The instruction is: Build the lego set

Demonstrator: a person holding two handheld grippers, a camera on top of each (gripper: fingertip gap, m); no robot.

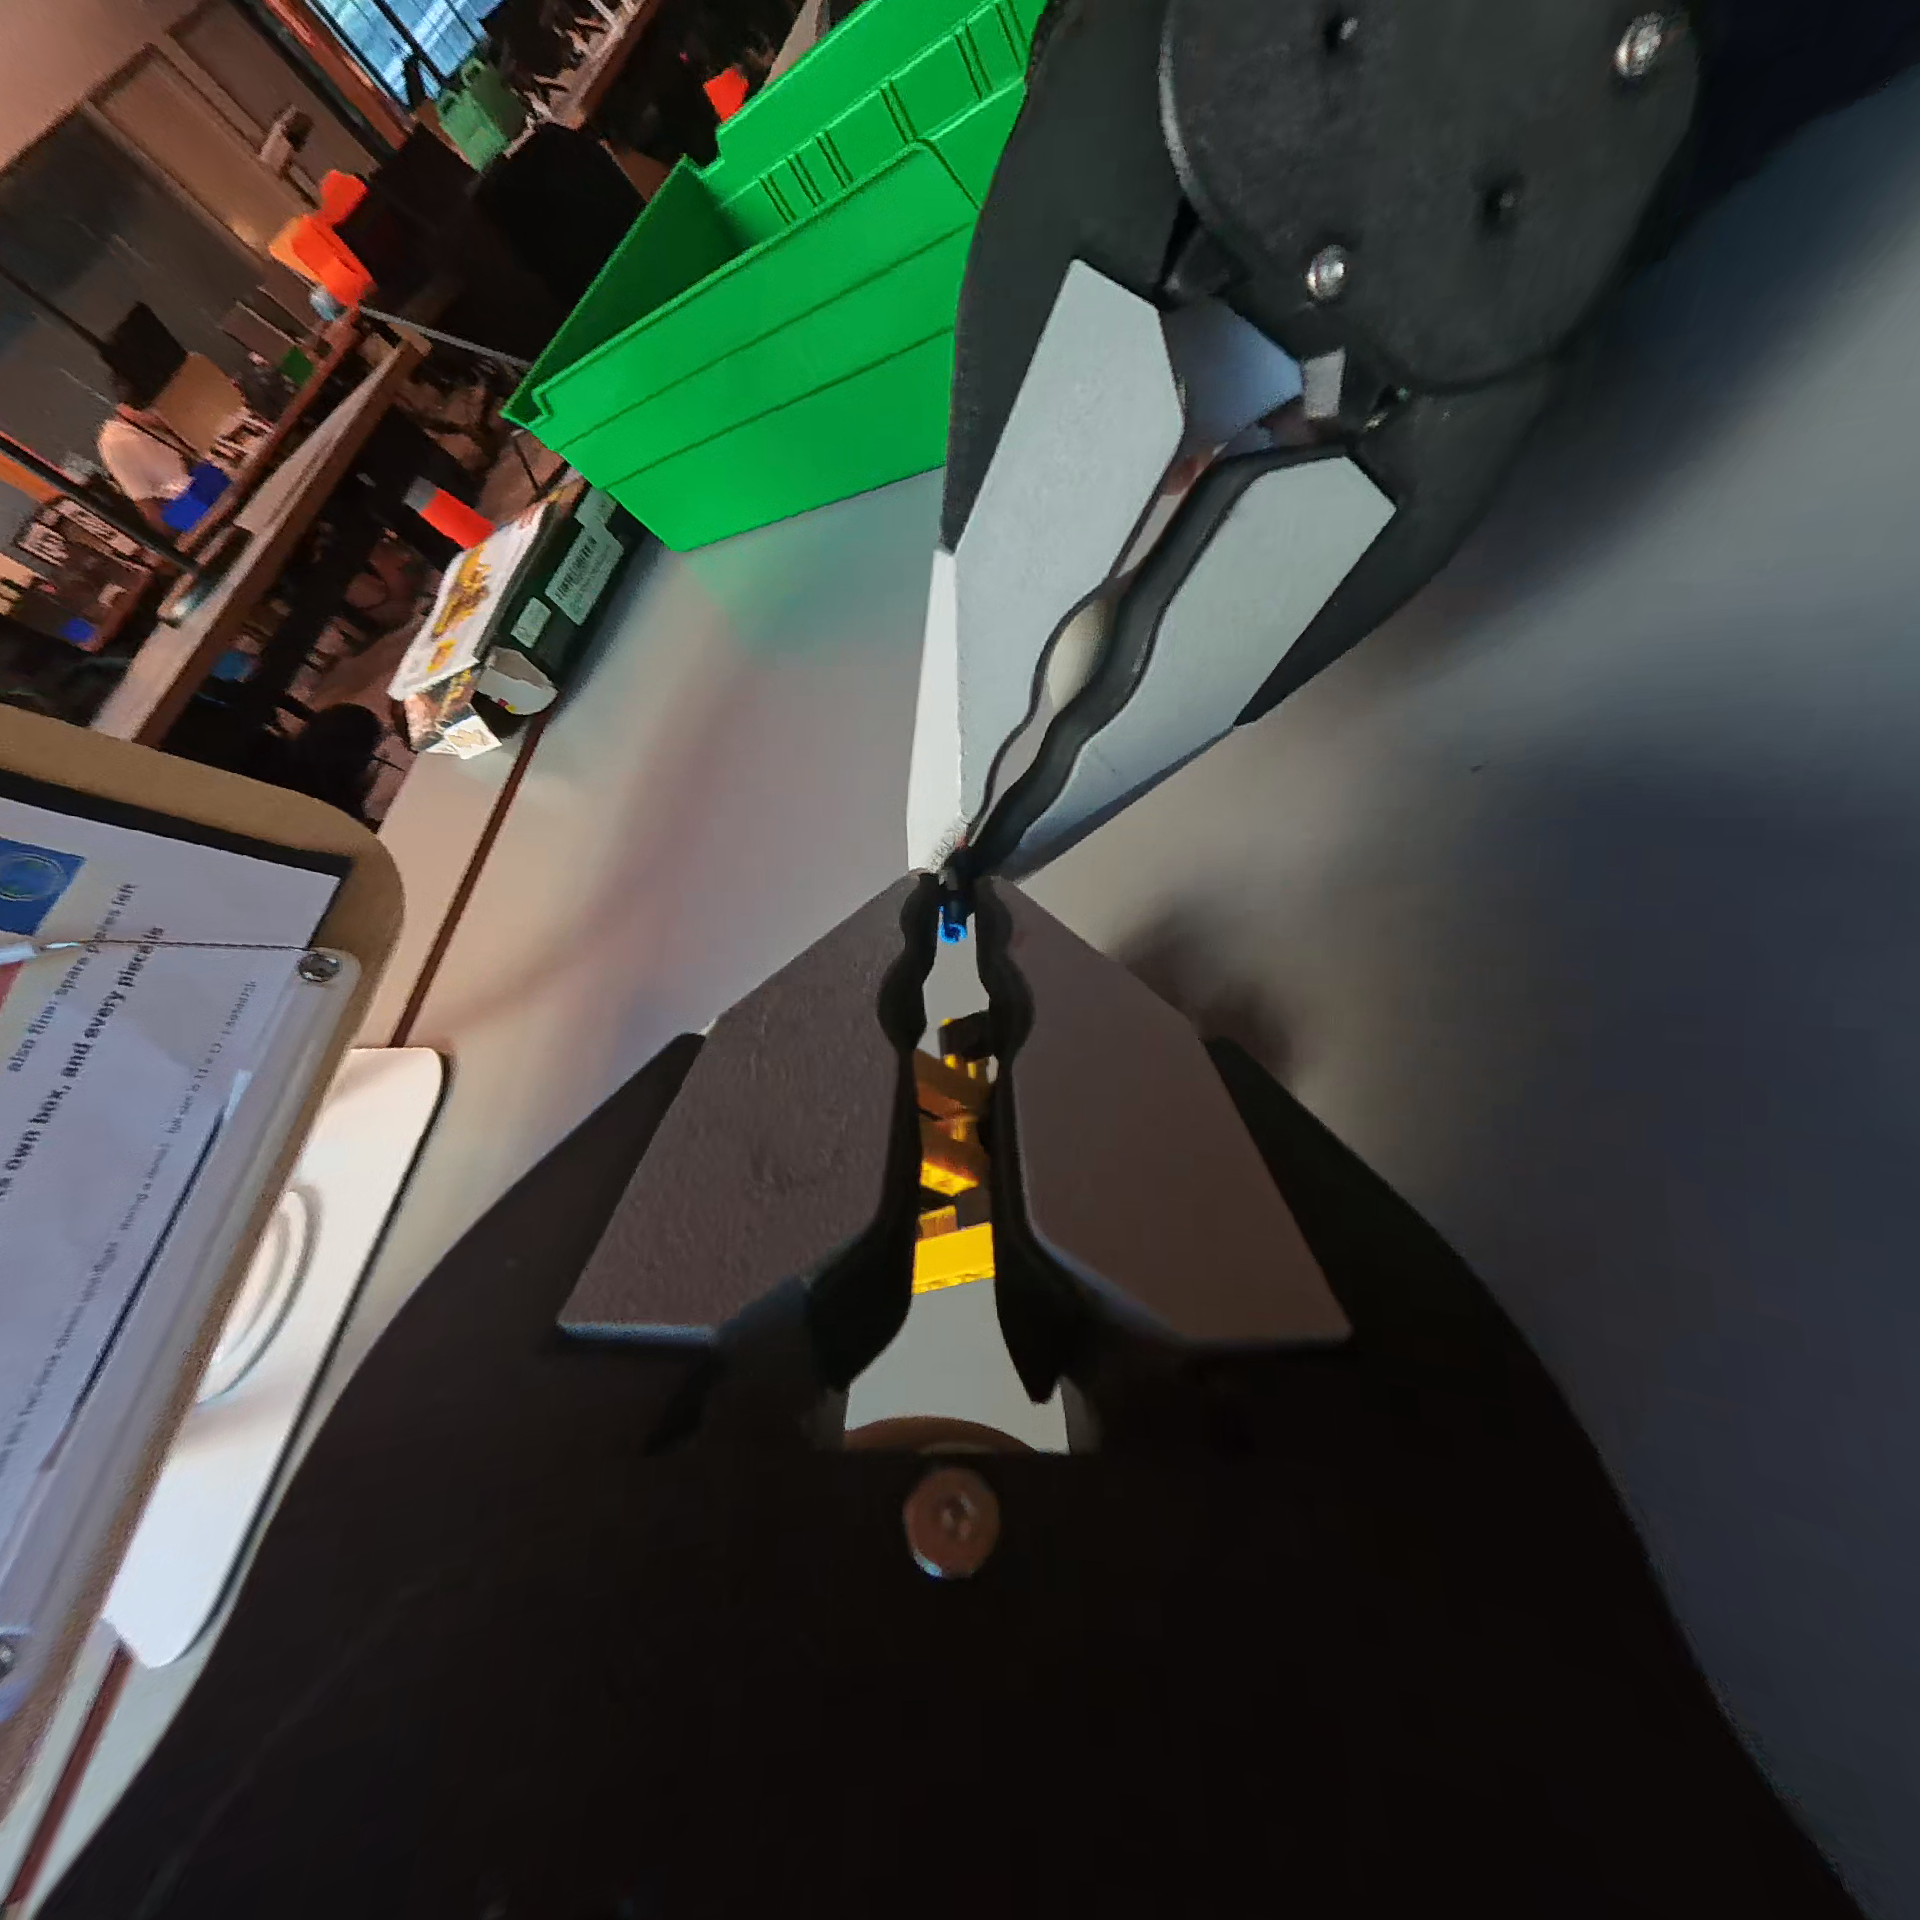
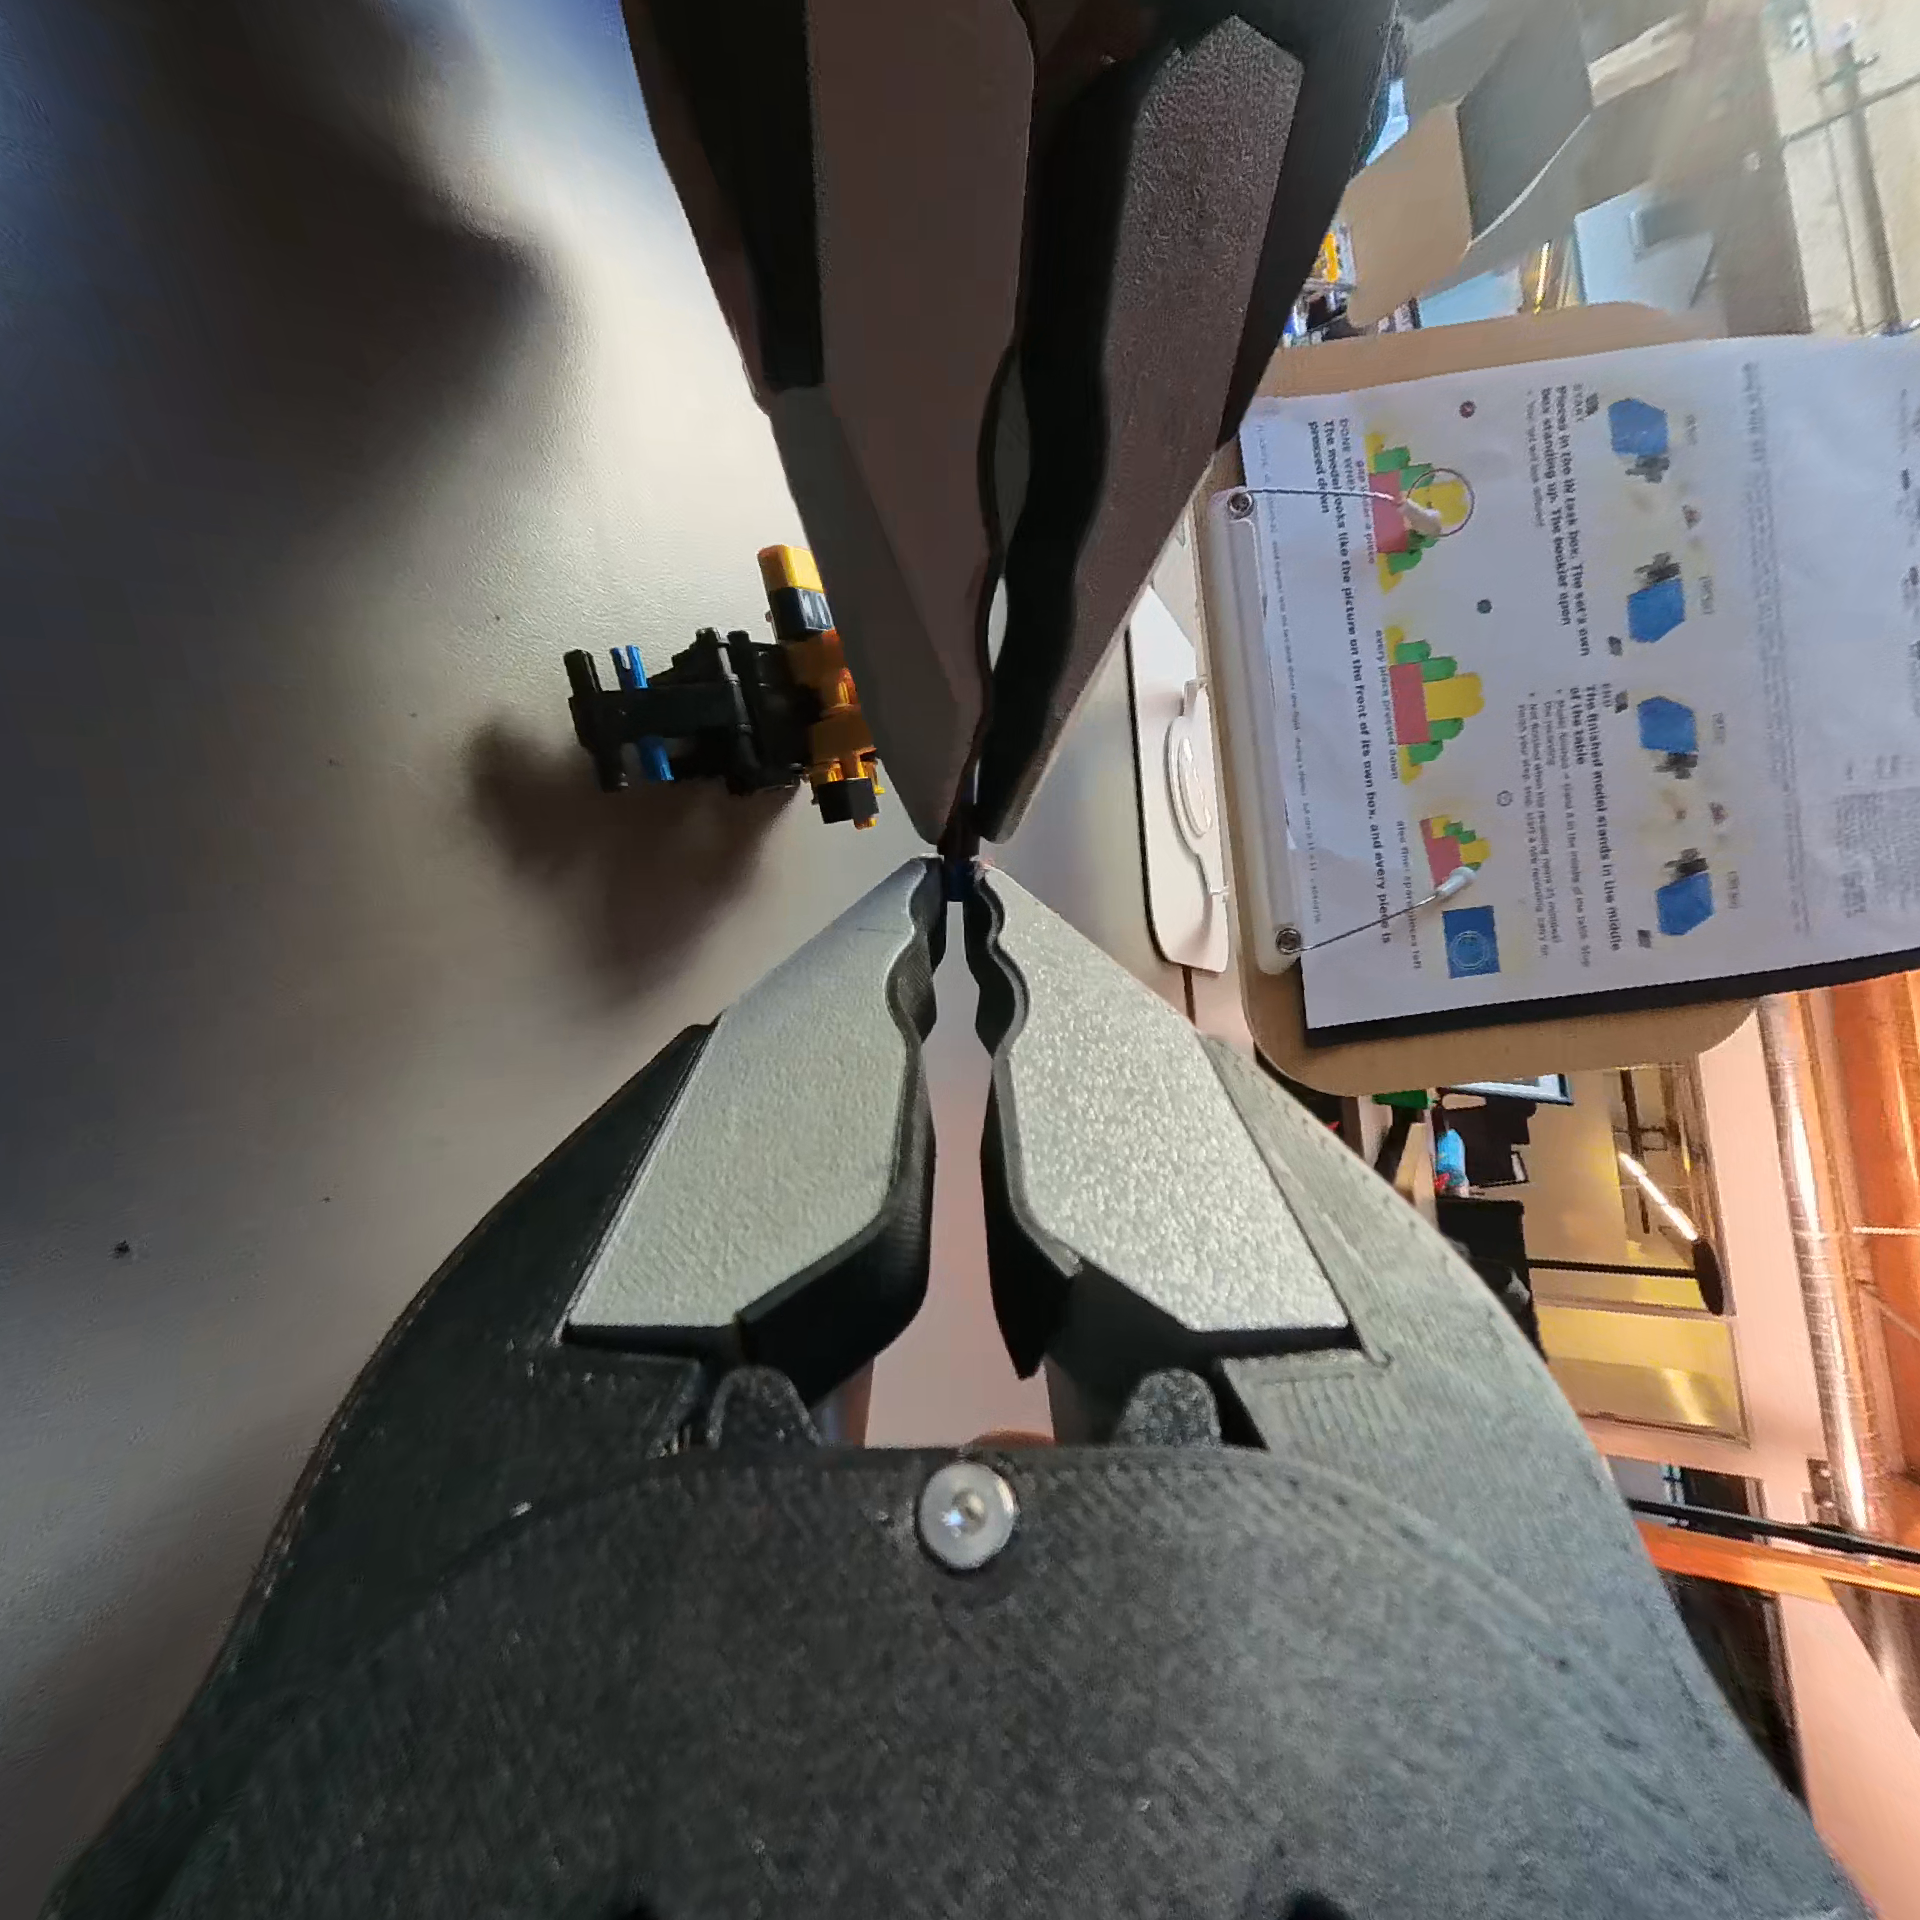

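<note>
Left hand-held gripper (image 1: 951, 914): narrow, tips pinching 1 blue pin (image 1: 951, 923). Right hand-held gripper (image 2: 958, 878): narrow, tips meeting the left's at the same pin (image 2: 956, 883). Model (image 2: 727, 707): black, yellow and blue, on counter (image 2: 312, 1039), just beside the pin. Green bins (image 1: 790, 343): beyond the pin. Instruction sheet (image 2: 1579, 675): on stand, near the model.
</note>
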